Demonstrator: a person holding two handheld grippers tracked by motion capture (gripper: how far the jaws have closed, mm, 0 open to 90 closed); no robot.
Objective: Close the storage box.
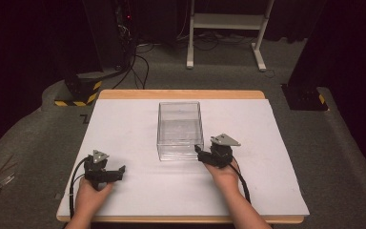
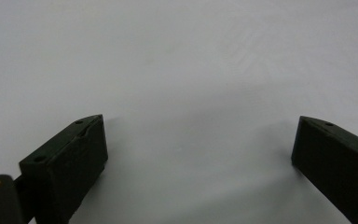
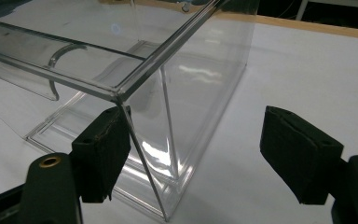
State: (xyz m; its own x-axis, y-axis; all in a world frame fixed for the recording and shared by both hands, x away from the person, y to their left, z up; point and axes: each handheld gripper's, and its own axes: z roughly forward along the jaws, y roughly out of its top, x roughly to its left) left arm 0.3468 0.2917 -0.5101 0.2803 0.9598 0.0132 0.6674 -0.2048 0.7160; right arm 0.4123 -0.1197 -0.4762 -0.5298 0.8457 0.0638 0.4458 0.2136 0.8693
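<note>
Clear box (image 3: 121, 70) corner between wide-open right hand-held gripper (image 3: 200, 154) jaws.

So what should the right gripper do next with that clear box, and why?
Probably ease slightly forward and close on the near right wall. The right gripper is open at the clear box's near right corner, with one jaw at the corner edge and the other outside over the white table. The left gripper rests open, apart from the box.
</note>
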